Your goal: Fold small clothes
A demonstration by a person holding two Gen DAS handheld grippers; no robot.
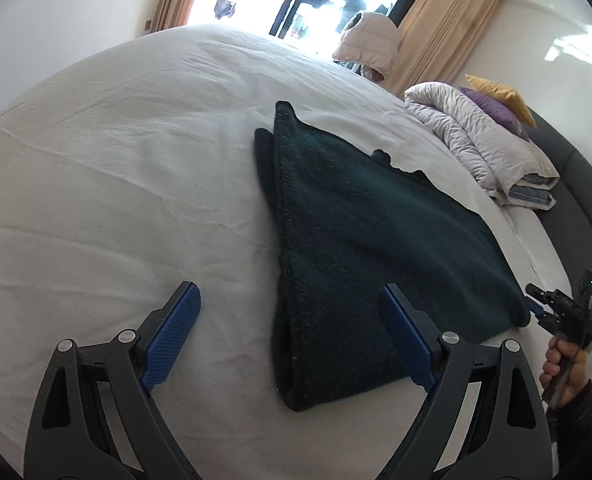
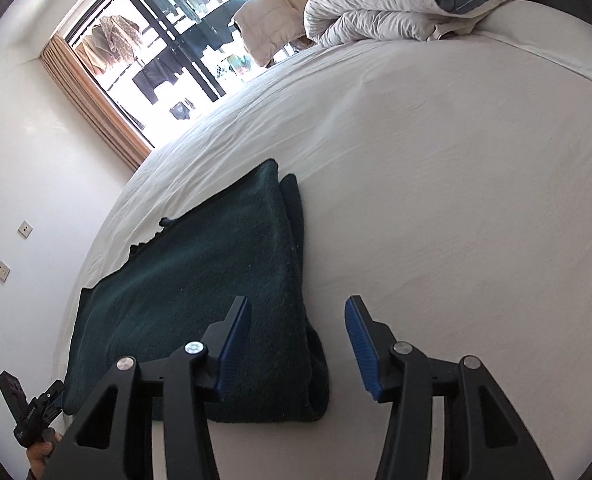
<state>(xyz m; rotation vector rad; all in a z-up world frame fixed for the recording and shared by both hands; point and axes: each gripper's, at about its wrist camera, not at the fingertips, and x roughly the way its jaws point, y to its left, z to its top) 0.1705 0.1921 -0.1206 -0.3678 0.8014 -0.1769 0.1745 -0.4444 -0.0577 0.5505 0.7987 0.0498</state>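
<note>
A dark green knitted cloth (image 1: 376,232) lies folded flat on the white bed sheet (image 1: 115,200), with a ragged far edge. My left gripper (image 1: 289,292) hovers open and wide over the cloth's near corner. One blue pad is above bare sheet, the other above the cloth, and neither presses on it. In the right wrist view the same cloth (image 2: 199,280) lies to the left. My right gripper (image 2: 296,304) stands open over its near folded corner, with nothing gripped. Each gripper shows small at the other view's edge: the right gripper (image 1: 552,308) in a hand, the left gripper (image 2: 35,412) low on the left.
A bundled white duvet (image 1: 476,140) with purple and yellow pillows (image 1: 500,100) sits at the head of the bed by a dark headboard (image 1: 576,200). A beige jacket (image 1: 368,40) and curtains stand by the bright window (image 2: 167,32). A white wall with sockets (image 2: 3,270) runs beside the bed.
</note>
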